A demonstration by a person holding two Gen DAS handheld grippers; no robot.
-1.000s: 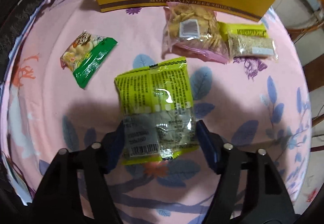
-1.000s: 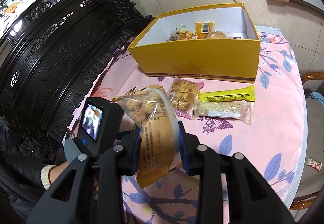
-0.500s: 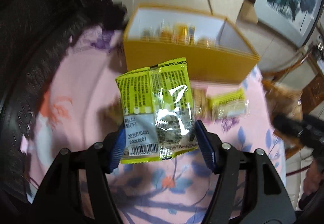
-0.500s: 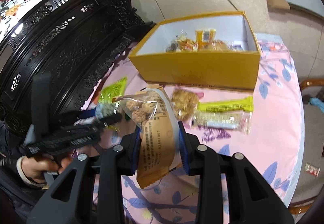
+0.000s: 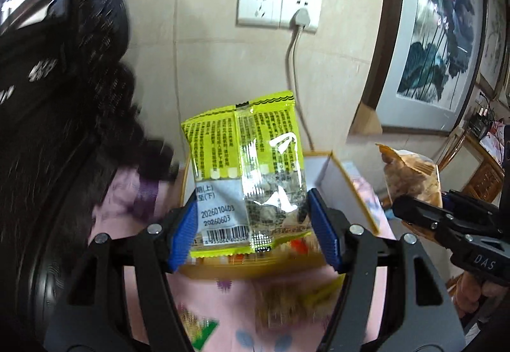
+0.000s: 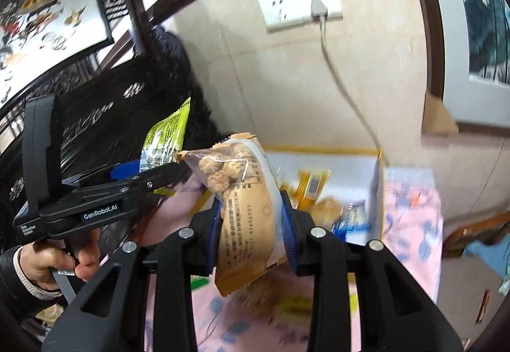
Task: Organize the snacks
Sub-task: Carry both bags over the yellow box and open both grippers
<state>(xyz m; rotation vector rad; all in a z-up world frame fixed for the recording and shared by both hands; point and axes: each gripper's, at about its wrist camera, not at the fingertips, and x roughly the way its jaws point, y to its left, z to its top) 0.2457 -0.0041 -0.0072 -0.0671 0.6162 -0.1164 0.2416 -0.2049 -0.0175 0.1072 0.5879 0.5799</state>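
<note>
My left gripper (image 5: 253, 226) is shut on a yellow-green snack packet (image 5: 245, 173), held upright in the air in front of the open yellow box (image 5: 353, 189). My right gripper (image 6: 251, 226) is shut on a tan packet of brown puffed bites (image 6: 242, 192), also lifted before the yellow box (image 6: 377, 167). The box holds several orange and yellow snack packs (image 6: 314, 184). In the left wrist view the right gripper (image 5: 424, 208) shows at the right with its tan packet (image 5: 411, 175). In the right wrist view the left gripper (image 6: 140, 176) shows at the left with the green packet (image 6: 165, 132).
The pink flowered tablecloth (image 5: 229, 313) carries blurred loose snacks (image 5: 296, 301) in front of the box. A dark carved cabinet (image 6: 95, 116) stands left. Behind the box are a tiled wall, a socket with a plugged cable (image 5: 299, 17) and a framed painting (image 5: 436, 33).
Both grippers have risen off the table with their packets and tilted up, so the wall now fills the views. They have come closer to the box and each other.
</note>
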